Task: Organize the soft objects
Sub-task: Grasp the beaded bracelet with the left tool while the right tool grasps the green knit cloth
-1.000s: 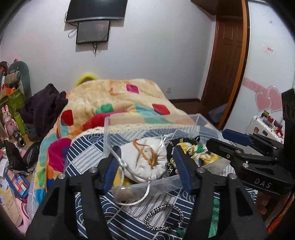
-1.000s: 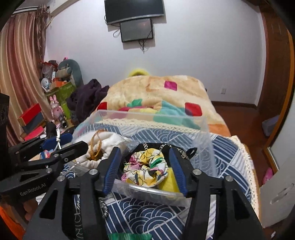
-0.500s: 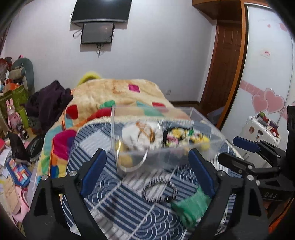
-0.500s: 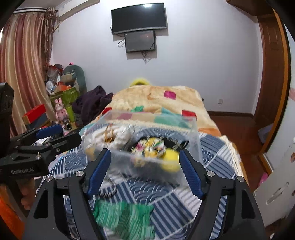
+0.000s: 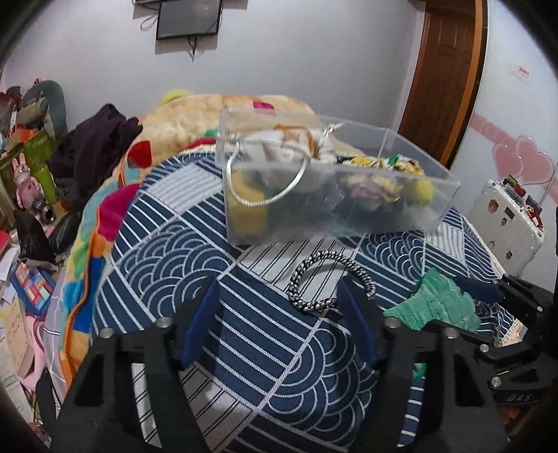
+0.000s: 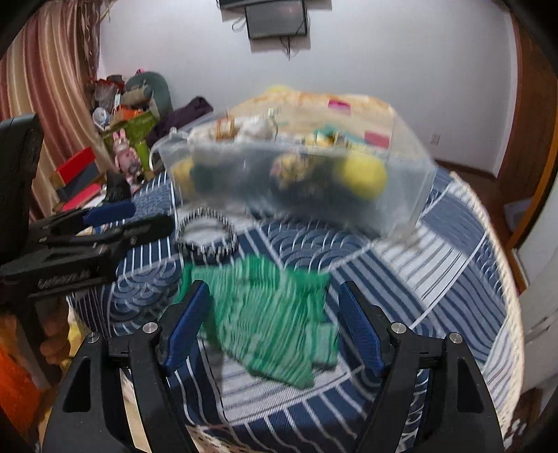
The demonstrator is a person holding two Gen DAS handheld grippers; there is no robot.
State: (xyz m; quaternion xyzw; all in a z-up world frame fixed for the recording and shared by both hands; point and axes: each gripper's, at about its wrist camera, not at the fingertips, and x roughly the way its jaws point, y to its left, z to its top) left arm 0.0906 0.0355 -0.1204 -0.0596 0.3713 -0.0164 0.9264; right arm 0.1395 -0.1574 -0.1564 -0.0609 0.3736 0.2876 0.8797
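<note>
Left wrist view: left hand-held gripper (image 5: 279,320) w/ blue pads spread wide apart, nothing between them, low over blue-and-white patterned cloth (image 5: 167,244) on the bed. Clear plastic box (image 5: 334,181) ahead, resting on the cloth, packed w/ soft items: white pouch (image 5: 279,146) w/ orange cord at back left, floral scrunchie (image 5: 383,167) to the right, yellow pieces at both front corners. Silver cord loop (image 5: 268,188) draped over box's left front wall. Black-and-white braided bracelet (image 5: 331,278) flat on the cloth, just in front of the box, near right pad tip. Green knit item (image 5: 443,306) on the cloth to the right, partly under right hand-held gripper's fingers (image 5: 481,292), which enter from frame right. Colourful blanket (image 5: 104,216) beyond the cloth, dark clothes (image 5: 94,150) at left, white suitcase (image 5: 505,223) far right. Right wrist view (blurred): right hand-held gripper (image 6: 275,324) likewise wide apart, holding nothing, directly over green knit item (image 6: 265,317), which lies between the pads on the cloth (image 6: 453,265); contact not clear. Bracelet (image 6: 207,233) just beyond it, left of centre. Box (image 6: 296,181) further back, contents smeared. Left hand-held gripper (image 6: 118,219) in from the left, near the bracelet. Striped curtain (image 6: 45,80) at left, wall screen (image 6: 275,19) up top.
</note>
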